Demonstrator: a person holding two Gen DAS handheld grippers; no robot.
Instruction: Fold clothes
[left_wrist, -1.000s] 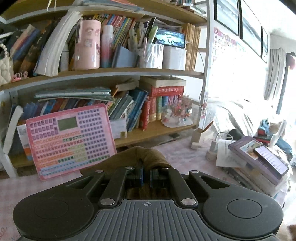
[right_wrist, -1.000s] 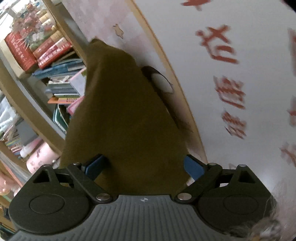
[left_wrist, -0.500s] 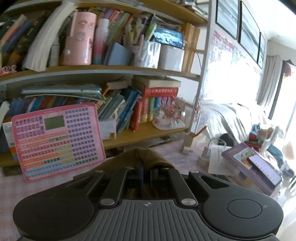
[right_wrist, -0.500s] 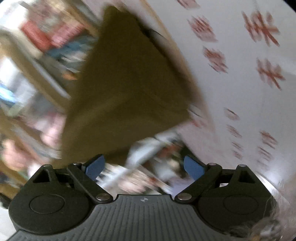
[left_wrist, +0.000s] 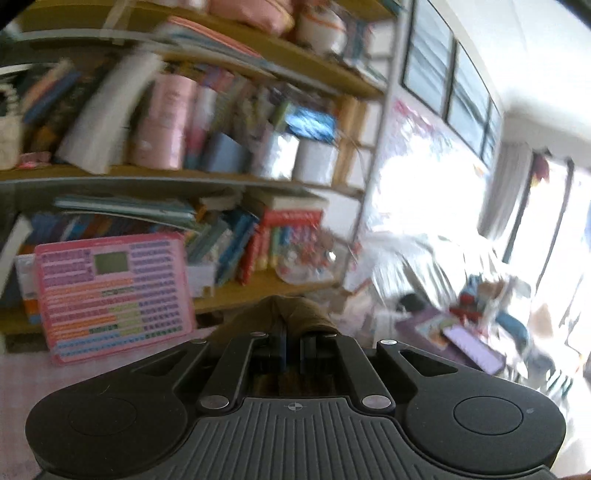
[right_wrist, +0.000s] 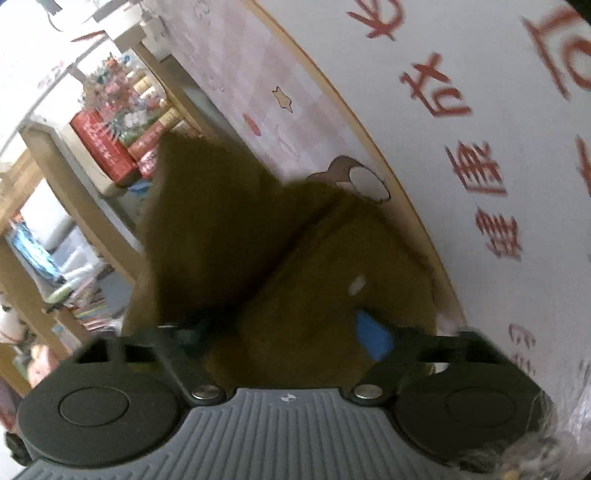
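In the left wrist view my left gripper is shut on a bunched fold of the olive-brown garment, which humps up just past the fingertips. The right wrist view shows the same garment folded over on itself and lying across the table edge. It fills the gap of my right gripper. Those jaws are closing and still stand wide, with one blue pad at the cloth's right edge. The other pad is blurred and partly hidden by cloth.
A crowded bookshelf stands close behind the table. A pink keyboard toy leans against it. Books and papers pile up at the right. A pink patterned tablecloth and a white sheet with red characters lie beyond the garment.
The left gripper has risen and swung, still shut on the cloth. The garment, hanging stretched a moment ago, now lies folded between the right fingers, which have begun moving inward.
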